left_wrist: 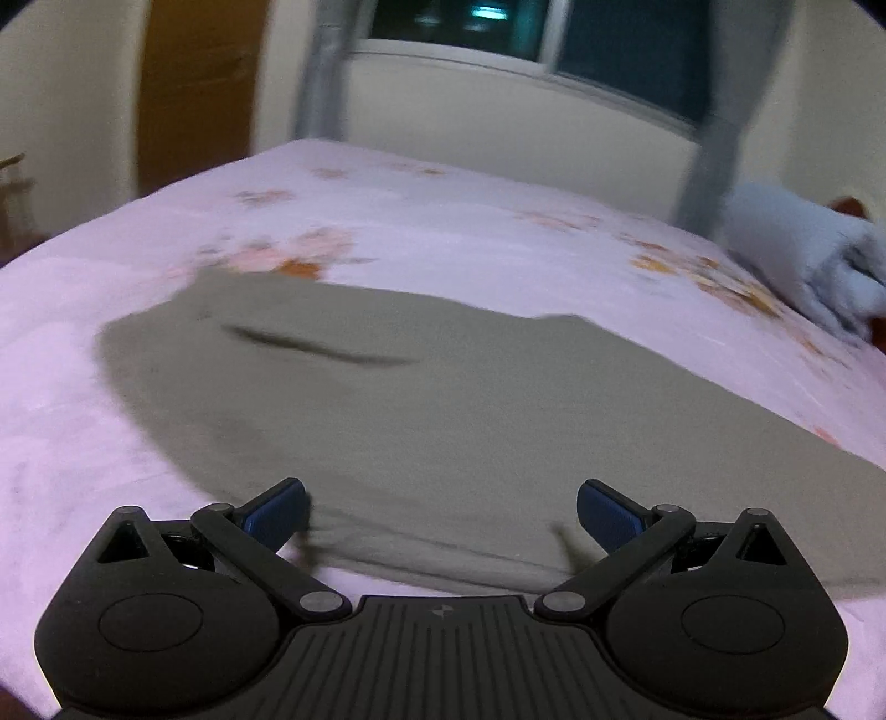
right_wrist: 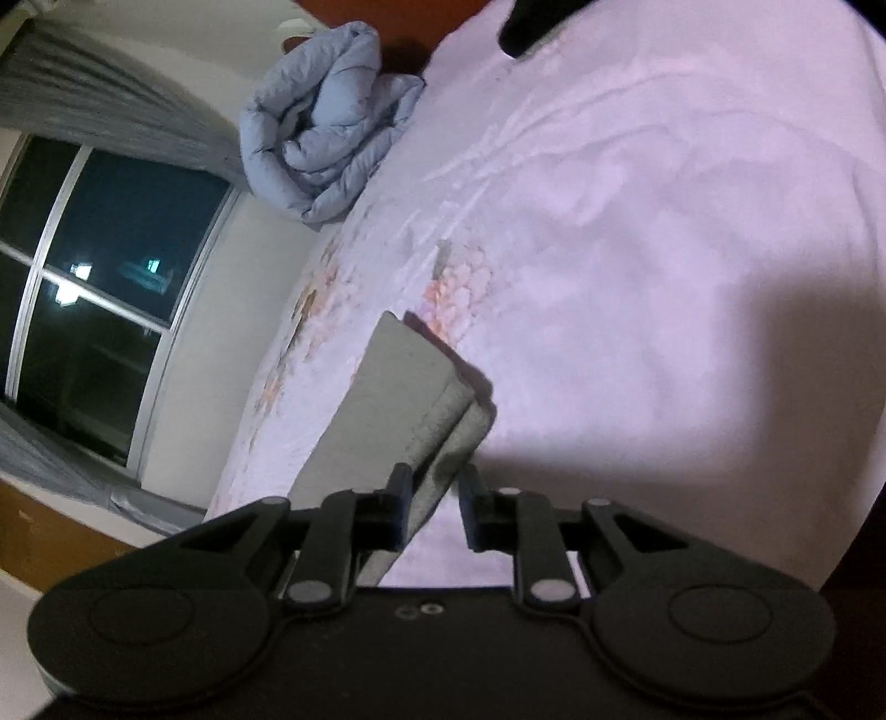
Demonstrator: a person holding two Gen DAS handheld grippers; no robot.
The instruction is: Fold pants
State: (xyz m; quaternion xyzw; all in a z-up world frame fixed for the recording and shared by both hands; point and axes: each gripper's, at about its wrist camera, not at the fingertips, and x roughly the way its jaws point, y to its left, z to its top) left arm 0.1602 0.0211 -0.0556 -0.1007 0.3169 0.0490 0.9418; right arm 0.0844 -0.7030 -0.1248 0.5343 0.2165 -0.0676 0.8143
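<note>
The grey-green pants [left_wrist: 398, 399] lie spread flat on the pink floral bed sheet [left_wrist: 111, 310]. My left gripper [left_wrist: 442, 512] is open, its blue-padded fingers wide apart just above the near edge of the pants, holding nothing. In the right wrist view the pants [right_wrist: 398, 387] show as a layered fold running away from the camera. My right gripper [right_wrist: 436, 501] has its fingers close on either side of the near end of that fold, gripping the cloth.
A rolled light-blue quilt [right_wrist: 326, 127] lies at the head of the bed, also in the left wrist view [left_wrist: 808, 260]. A window [right_wrist: 94, 288] with grey curtains is beyond the bed. A dark object [right_wrist: 526, 22] sits at the sheet's far edge.
</note>
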